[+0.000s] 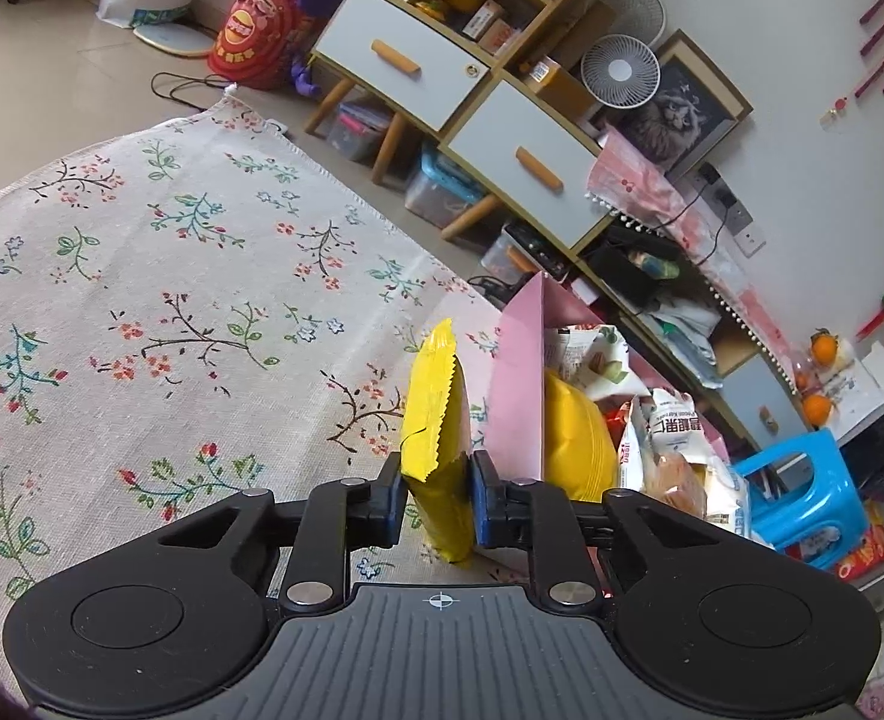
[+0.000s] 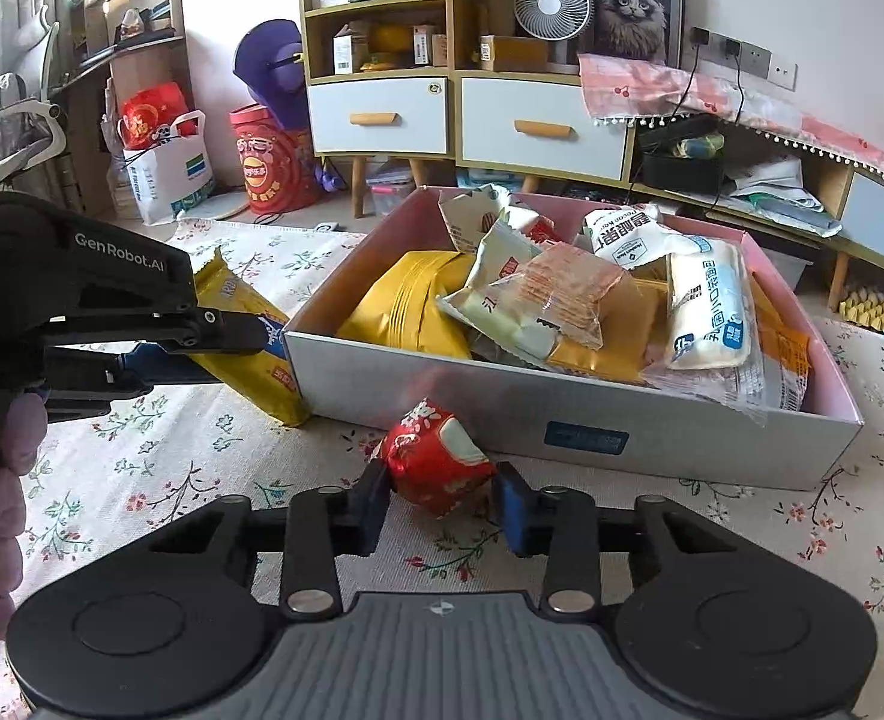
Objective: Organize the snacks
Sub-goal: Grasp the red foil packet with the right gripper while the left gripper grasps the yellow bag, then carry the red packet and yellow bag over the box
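Yellow packet (image 1: 435, 450) is pinched between the fingers of the left gripper (image 1: 438, 498), which is closed on its lower part; the packet stands upright, just beside the outer wall of the box (image 1: 520, 396). From the right wrist view the same packet (image 2: 249, 336) hangs at the left end of the box (image 2: 442, 396), with its lower corner close to the cloth (image 2: 159, 468) or touching it; I cannot tell which.

The right gripper (image 2: 442, 504) has the red snack (image 2: 435, 465) between its fingers. The left finger touches the wrapper, but the right finger seems to stand a little apart, so I cannot tell if the grip is firm. The red snack is in front of the box, near its front wall and over the cloth.

The box already holds many packets, piled up to the rim. I judge the step in hand is the carrying of the last loose snacks into the box. The next move asks each gripper to rise over the wall, go inward above the pile, and only then open. The pile is high, so a free place must be chosen, or a packet may slide out.
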`<state>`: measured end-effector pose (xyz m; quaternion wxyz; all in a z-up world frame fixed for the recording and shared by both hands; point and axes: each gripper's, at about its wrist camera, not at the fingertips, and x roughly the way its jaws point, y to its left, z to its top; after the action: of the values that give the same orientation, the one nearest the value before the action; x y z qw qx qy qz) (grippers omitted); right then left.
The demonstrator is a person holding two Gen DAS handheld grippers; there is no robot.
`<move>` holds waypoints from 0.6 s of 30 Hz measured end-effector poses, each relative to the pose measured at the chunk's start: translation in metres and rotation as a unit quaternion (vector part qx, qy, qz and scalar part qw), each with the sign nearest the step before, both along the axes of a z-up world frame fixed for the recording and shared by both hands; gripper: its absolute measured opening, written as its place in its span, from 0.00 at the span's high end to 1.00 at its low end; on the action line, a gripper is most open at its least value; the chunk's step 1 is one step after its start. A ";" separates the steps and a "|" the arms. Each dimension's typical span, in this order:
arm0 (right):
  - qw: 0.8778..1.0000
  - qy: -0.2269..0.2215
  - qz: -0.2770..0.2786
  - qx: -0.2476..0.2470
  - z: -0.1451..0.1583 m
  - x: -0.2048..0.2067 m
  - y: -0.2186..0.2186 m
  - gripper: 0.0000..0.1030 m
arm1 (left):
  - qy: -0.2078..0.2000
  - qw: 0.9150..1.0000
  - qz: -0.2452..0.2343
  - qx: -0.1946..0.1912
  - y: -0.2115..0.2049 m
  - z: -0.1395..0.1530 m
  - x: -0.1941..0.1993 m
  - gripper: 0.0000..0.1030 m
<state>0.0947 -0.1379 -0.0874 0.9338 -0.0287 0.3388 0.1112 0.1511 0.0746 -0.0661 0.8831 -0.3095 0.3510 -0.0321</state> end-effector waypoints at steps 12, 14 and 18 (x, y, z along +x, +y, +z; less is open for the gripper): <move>0.999 -0.005 -0.010 0.031 0.011 0.000 -0.008 0.83 | -0.006 1.000 0.021 -0.001 0.015 0.014 -0.008 0.83; 0.999 -0.006 -0.012 0.036 0.013 -0.001 -0.011 0.83 | -0.009 1.000 0.022 -0.002 0.016 0.017 -0.009 0.83; 0.999 -0.007 -0.011 0.051 0.019 -0.002 -0.014 0.83 | -0.020 1.000 0.016 0.002 0.014 0.025 -0.012 0.83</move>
<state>0.0929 -0.1522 -0.0685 0.9377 0.0220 0.3261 0.1177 0.1396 0.0889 -0.0410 0.8911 -0.3127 0.3280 -0.0239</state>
